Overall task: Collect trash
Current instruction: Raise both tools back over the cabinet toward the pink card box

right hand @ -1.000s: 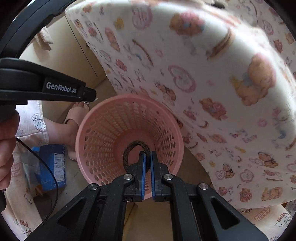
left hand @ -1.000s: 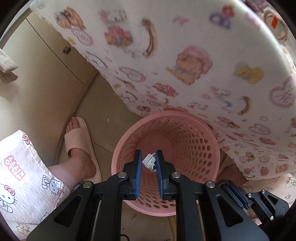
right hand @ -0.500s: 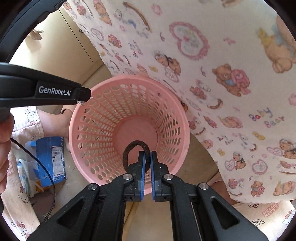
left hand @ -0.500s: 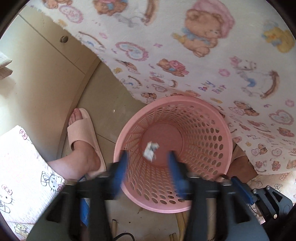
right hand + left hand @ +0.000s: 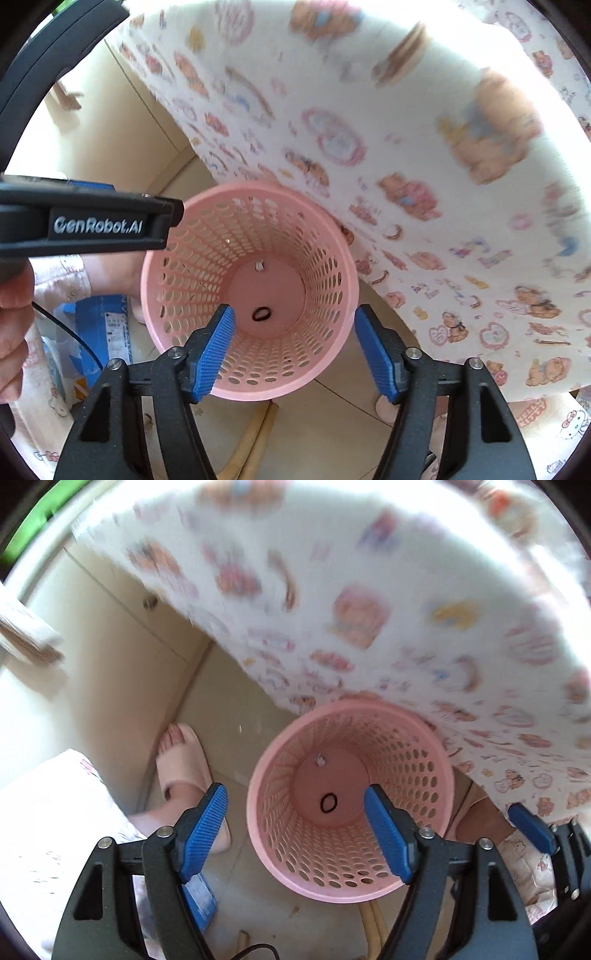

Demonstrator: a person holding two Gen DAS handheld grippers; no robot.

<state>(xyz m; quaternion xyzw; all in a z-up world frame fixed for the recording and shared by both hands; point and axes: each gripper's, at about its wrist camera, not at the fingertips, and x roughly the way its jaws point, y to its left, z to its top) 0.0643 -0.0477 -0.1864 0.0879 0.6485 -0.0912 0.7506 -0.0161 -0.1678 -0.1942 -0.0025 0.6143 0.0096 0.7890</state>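
Observation:
A pink perforated trash basket (image 5: 424, 797) stands on the floor beside the bed; it also shows in the right wrist view (image 5: 332, 266). On its bottom lie a small white crumpled scrap (image 5: 320, 760) (image 5: 259, 264) and a black hair tie (image 5: 328, 802) (image 5: 262, 314). My left gripper (image 5: 295, 829) is open and empty above the basket. My right gripper (image 5: 291, 349) is open and empty above the basket. The left gripper's body (image 5: 85, 229) crosses the right wrist view at the left.
A bedsheet with cartoon bears (image 5: 406, 609) (image 5: 424, 166) overhangs the basket. A foot in a pink slipper (image 5: 181, 760) stands left of the basket. A blue box (image 5: 110, 321) lies on the floor. A cabinet (image 5: 110, 646) is behind.
Both grippers opened. The white scrap fell from the left gripper and the hair tie from the right into the basket. Both grippers rose a little.

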